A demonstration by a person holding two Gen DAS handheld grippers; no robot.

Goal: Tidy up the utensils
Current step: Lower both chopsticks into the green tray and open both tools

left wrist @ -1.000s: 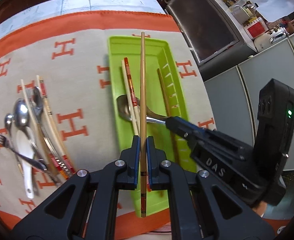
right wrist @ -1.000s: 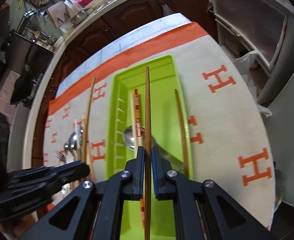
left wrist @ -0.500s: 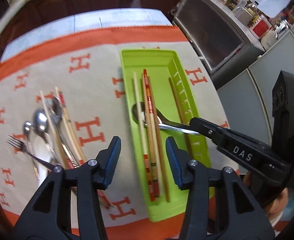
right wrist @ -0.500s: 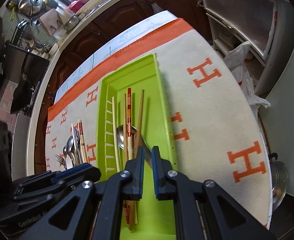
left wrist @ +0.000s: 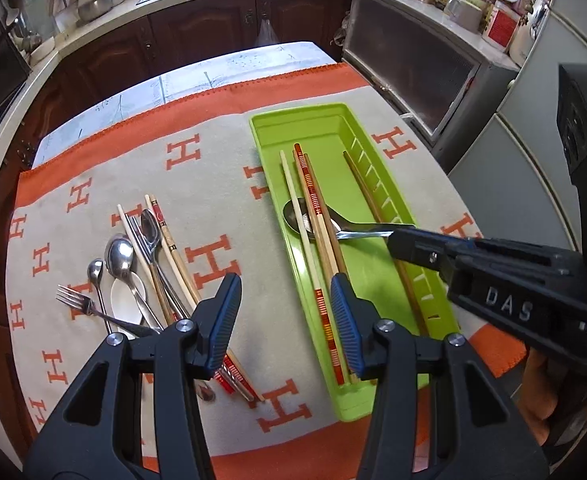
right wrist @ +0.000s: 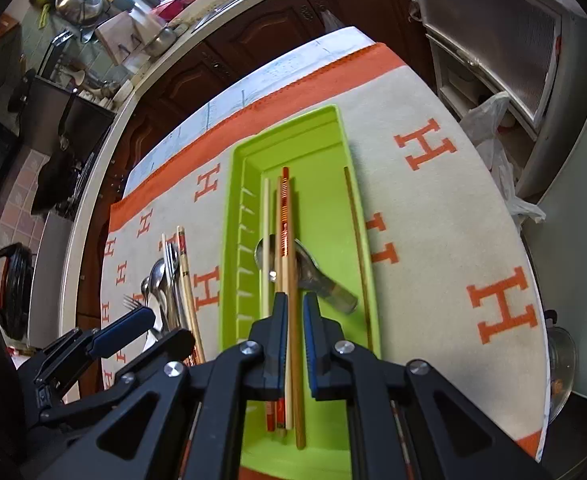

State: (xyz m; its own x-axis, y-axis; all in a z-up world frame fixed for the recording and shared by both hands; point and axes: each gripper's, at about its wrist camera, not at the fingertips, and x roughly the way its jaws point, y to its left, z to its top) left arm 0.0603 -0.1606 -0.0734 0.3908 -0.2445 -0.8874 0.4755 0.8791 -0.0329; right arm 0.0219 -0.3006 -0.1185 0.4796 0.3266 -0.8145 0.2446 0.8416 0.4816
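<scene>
A lime-green tray [left wrist: 270, 184] [right wrist: 229, 240] lies on the cloth. It holds several chopsticks [left wrist: 313, 204] [right wrist: 289, 220] and a steel spoon [left wrist: 295, 216] [right wrist: 313, 276]. My left gripper [left wrist: 285, 312] [right wrist: 171, 326] hovers open and holds nothing, above the cloth between the tray and a loose pile of utensils [left wrist: 141, 264] [right wrist: 169, 280]. The pile holds spoons, a fork and chopsticks. My right gripper [right wrist: 294, 316] [left wrist: 391, 236] hangs over the tray, shut and holding nothing. A brown chopstick lying in the tray shows through its narrow gap. In the left wrist view its tip covers the end of the spoon's handle.
The beige cloth [left wrist: 221, 168] with orange H marks and an orange border covers the table. The table's front edge is near the tray's end. A grey cabinet [left wrist: 513, 168] stands close on the right. A dark wooden kitchen counter [left wrist: 197, 40] runs behind the table.
My left gripper opened and let go of its brown chopstick, then drew back up and to the left. The chopstick seen between my right fingers a second ago now lies in the tray too.
</scene>
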